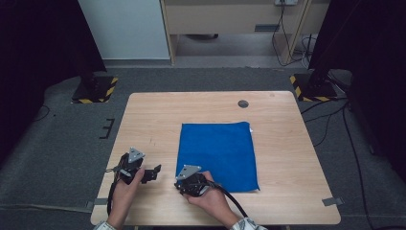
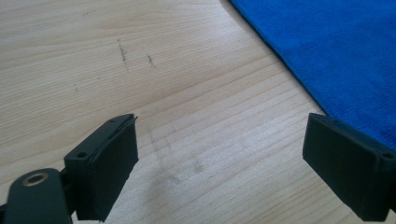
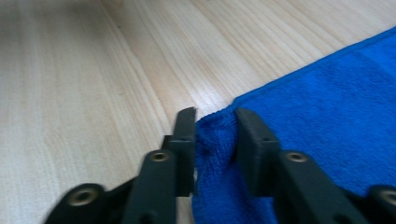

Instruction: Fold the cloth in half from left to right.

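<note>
Pale wood table (image 1: 143,120) w/ fine straight grain is sitting on grey carpet, dark curtains hanging at both sides and a desk standing at the back.

My left gripper (image 1: 152,173) is hovering over bare wood w/ jaws spread wide and nothing betw. them; in the left gripper view a few faint scuff marks (image 2: 123,51) are showing ahead of it. The blue cloth (image 1: 218,155) is lying off to that gripper's right & ahead, near but apart, its left edge running away on a slant.

My right gripper (image 3: 215,126) is pinching the cloth's near left corner: jaws narrow, a bunched fold of blue pile sitting betw. the pads, so it's gripping fabric. From here the cloth is spreading ahead & to the right, flat, roughly square, no clear long axis; looks like soft terry/microfibre w/ a stitched hem, prob. limp and draping if lifted.

Judging by this, the right hand (image 1: 210,196) is the one on the job; any lift or fold would be going away from me across the cloth.
</note>
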Demonstrator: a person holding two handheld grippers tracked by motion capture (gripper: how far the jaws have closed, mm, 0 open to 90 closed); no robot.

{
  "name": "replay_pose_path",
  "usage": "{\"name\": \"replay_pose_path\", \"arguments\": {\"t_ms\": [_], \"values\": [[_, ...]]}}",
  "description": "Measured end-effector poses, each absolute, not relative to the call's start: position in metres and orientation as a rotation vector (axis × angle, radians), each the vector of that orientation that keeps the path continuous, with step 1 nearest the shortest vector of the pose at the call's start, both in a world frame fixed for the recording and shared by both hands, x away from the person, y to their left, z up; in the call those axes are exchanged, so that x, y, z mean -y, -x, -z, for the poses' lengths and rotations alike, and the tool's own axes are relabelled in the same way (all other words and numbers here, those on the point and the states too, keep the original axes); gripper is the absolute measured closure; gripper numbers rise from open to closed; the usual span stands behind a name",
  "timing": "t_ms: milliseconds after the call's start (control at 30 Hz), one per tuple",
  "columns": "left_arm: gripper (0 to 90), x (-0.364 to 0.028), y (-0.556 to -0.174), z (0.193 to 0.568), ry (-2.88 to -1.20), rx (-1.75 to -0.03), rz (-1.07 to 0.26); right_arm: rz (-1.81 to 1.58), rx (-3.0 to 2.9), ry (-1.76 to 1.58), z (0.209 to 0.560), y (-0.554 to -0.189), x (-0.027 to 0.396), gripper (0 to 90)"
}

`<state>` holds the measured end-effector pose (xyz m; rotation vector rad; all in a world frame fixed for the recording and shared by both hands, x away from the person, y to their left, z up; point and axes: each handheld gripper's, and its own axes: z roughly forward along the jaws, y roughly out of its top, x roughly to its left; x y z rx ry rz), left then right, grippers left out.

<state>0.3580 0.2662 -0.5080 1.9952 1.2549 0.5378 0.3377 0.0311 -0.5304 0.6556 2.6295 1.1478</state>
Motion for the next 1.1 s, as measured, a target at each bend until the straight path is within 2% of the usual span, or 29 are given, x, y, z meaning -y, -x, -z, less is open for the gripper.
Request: {"name": "replay_pose_path", "arguments": {"t_ms": [33, 100, 467, 767, 833, 1100], "values": [[9.5, -0.265, -0.358, 0.508, -1.994, -1.247, -0.529, -1.141, -2.622, -0.666, 0.53, -0.34, -0.03, 81.4], [9.5, -0.263, -0.358, 0.507, -1.988, -1.237, -0.524, -1.146, -2.617, -0.685, 0.53, -0.342, -0.029, 84.8], [9.0, -0.248, -0.365, 0.495, -2.007, -1.164, -0.514, -1.254, -2.606, -0.722, 0.524, -0.327, -0.024, 85.0], [13.5, -0.229, -0.425, 0.485, -2.026, -1.113, -0.495, -1.274, -2.618, -0.71, 0.528, -0.317, -0.039, 85.0], [14.2, -0.222, -0.448, 0.491, -2.009, -1.124, -0.452, -1.272, -2.608, -0.702, 0.528, -0.315, -0.042, 84.8], [19.0, -0.209, -0.498, 0.508, -2.067, -1.148, -0.478, -1.299, -2.592, -0.749, 0.528, -0.319, -0.04, 84.8]]}}
